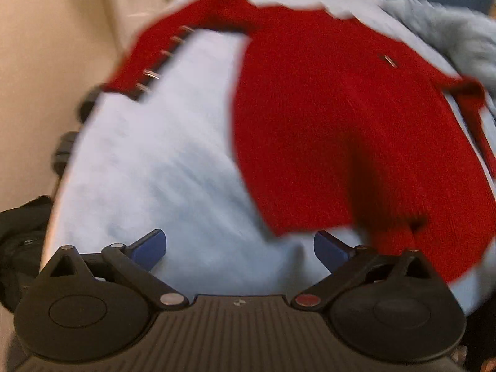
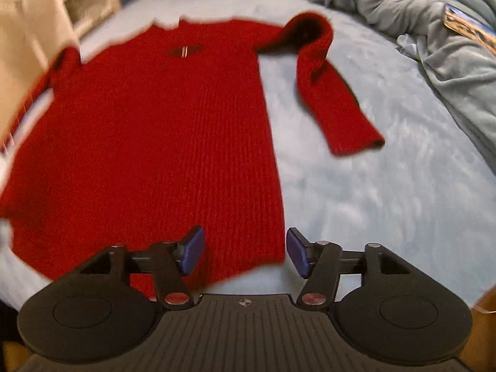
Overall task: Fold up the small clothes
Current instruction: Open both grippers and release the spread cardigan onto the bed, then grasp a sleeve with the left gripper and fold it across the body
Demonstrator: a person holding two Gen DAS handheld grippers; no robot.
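Note:
A small red knit sweater [image 2: 161,130] lies flat on a light blue blanket [image 2: 387,186], neck away from me. Its right sleeve [image 2: 334,99] bends down beside the body. In the left wrist view the sweater [image 1: 334,124] fills the right half, and its left sleeve [image 1: 173,46], with a row of small metal buttons, stretches toward the bed's edge. My left gripper [image 1: 240,249] stands wide open over bare blanket, just left of the hem corner. My right gripper [image 2: 245,252] is open above the hem's right corner, and the pads [image 2: 193,254] do not press the cloth.
A rumpled grey-green comforter [image 2: 434,31] is heaped at the far right of the bed, with a printed packet [image 2: 471,28] on it. Dark fabric [image 1: 18,235] lies off the bed's left edge. Pale furniture [image 2: 86,3] stands behind the bed at the left.

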